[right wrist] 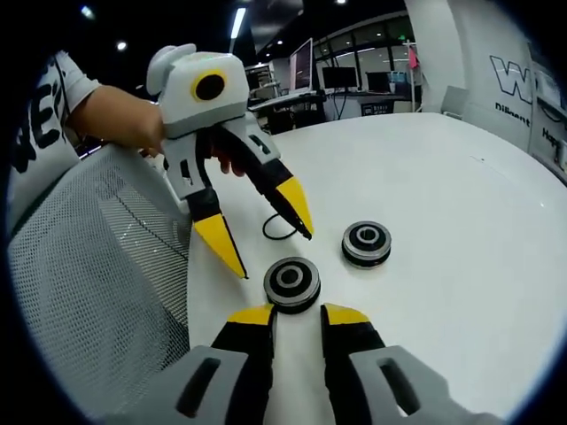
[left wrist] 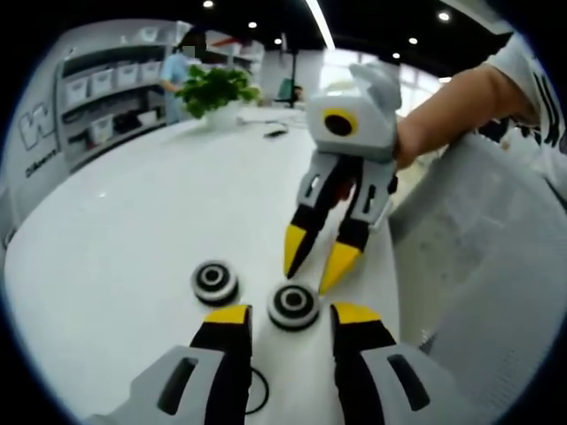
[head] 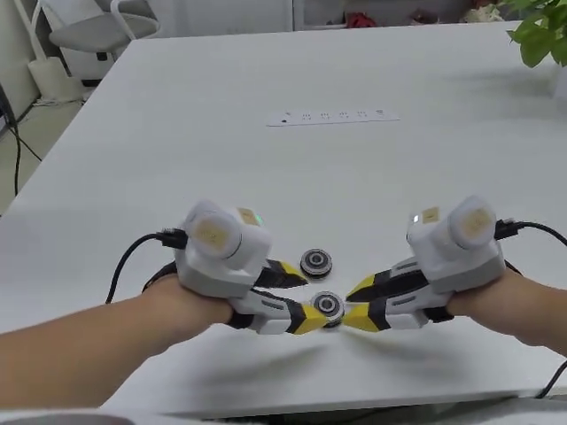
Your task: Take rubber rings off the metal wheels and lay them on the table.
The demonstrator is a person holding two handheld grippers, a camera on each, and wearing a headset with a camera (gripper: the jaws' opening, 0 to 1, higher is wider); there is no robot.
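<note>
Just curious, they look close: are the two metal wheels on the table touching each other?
Apart. The right gripper view shows a strip of bare table between the near wheel and the far wheel.

Bright overhead light, soft shadows, fisheye-warped edges.

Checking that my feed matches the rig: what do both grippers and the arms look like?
The left gripper and right gripper have white-grey housings and black jaws with yellow tips, each trailing a black cable. Forearms are bare, below a white short sleeve with black lettering.
</note>
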